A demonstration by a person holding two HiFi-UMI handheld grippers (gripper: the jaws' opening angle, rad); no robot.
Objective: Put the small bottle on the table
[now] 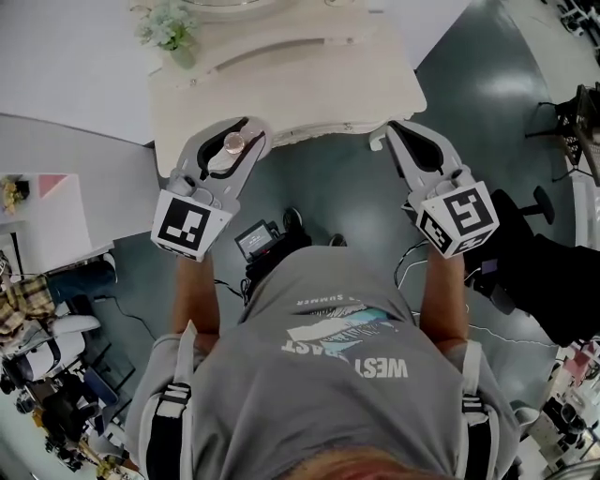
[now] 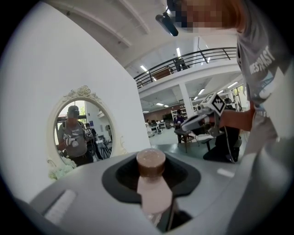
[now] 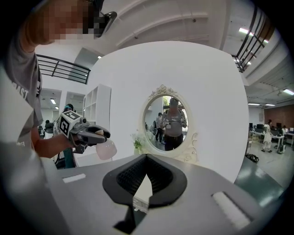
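A small pale pink bottle (image 1: 232,142) with a brown cap (image 2: 150,161) sits between the jaws of my left gripper (image 1: 242,137), which is shut on it. The gripper hovers at the front left edge of the cream dressing table (image 1: 309,75). In the right gripper view the same bottle (image 3: 106,149) shows as a pink bulb under the left gripper's fingers (image 3: 94,134). My right gripper (image 1: 394,133) is at the table's front right edge, its jaws together with nothing between them.
A vase of pale flowers (image 1: 171,28) stands at the table's back left, beside an oval mirror (image 3: 169,123) against the white wall. On the floor below are cables and a black device (image 1: 258,240). A dark chair (image 1: 539,202) stands at right and clutter (image 1: 37,375) at left.
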